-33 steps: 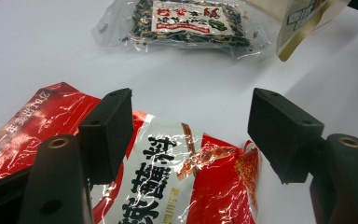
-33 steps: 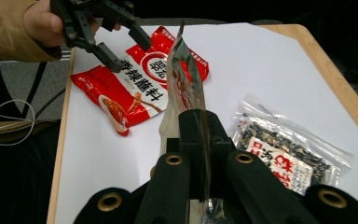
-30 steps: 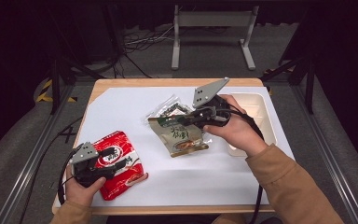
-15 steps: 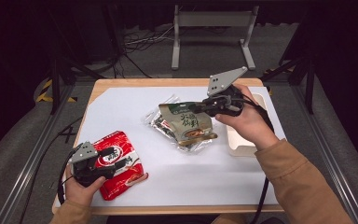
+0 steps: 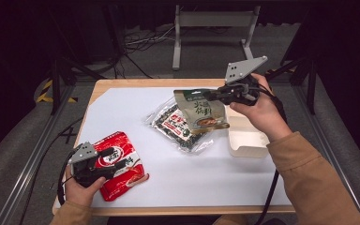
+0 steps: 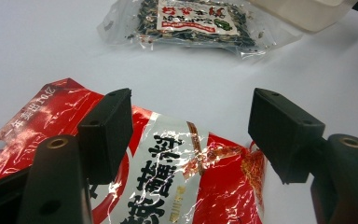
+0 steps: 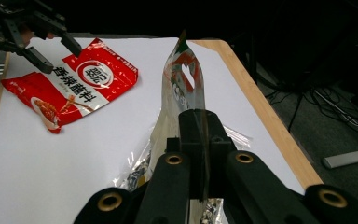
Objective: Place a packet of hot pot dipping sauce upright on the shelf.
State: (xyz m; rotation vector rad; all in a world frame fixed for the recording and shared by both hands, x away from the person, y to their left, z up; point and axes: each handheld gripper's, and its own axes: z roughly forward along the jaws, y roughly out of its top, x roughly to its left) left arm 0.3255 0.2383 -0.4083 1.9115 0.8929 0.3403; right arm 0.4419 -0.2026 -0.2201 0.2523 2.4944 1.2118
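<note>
A red noodle packet (image 5: 122, 176) lies flat at the table's near left. My left gripper (image 5: 114, 161) rests just over it, jaws open, one on either side of the packet's middle (image 6: 177, 177) without pressing it. My right gripper (image 5: 212, 95) is shut on the top edge of a green soup packet (image 5: 200, 111), which hangs in the air above the table's right half. In the right gripper view the green packet (image 7: 182, 77) stands edge-on, pinched between the closed jaws (image 7: 200, 135).
A clear bag of dark dried bits with a red label (image 5: 178, 129) lies mid-table, partly under the hanging packet. A white open box (image 5: 246, 140) sits at the right, below my right hand. A white sheet (image 5: 122, 112) covers the wooden table.
My right gripper has carried the green packet up and to the right, off the clear bag and toward the white box. The left gripper and red packet have stayed put.
</note>
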